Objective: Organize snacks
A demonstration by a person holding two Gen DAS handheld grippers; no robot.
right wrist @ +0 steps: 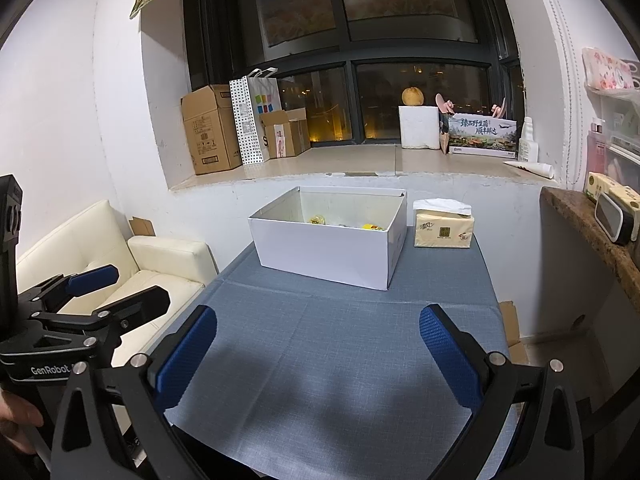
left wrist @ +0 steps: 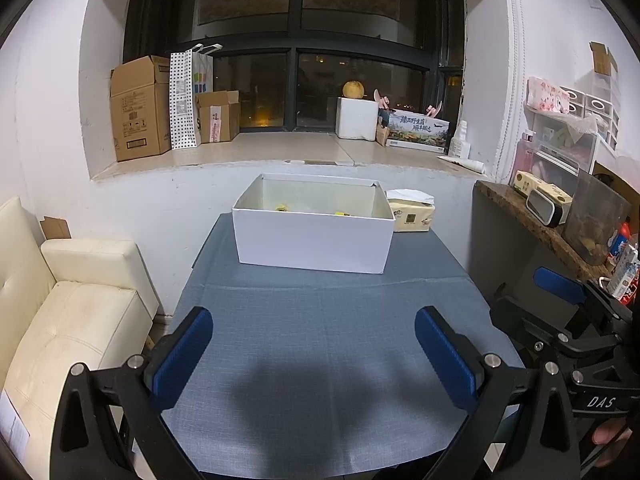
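Both grippers hang above the near edge of the worktop (left wrist: 320,340), and neither is carrying anything. The left gripper (left wrist: 314,354) has its ribbed blue pads spread wide, nothing between them; the right gripper (right wrist: 318,354) is spread just as wide and just as bare. Each shows up at the edge of the other's view, side by side.

At twelve o'clock sits the white box (left wrist: 314,240), a plain rectangular carton with smooth matte walls and an open top. Down inside, only scraps of yellow show: the snacks (right wrist: 344,223), small packets peeking over the rim, too little visible to say what they are. At about one o'clock, just beside the box, a tissue pack (right wrist: 443,230) in soft tan wrapping with a white sheet pulled up.

The grey-blue cloth is a fine woven fabric, creased across the middle, and no loose snack lies on it. So this looks like either the very end or a pause. Any next move means reaching forward over the box rim.
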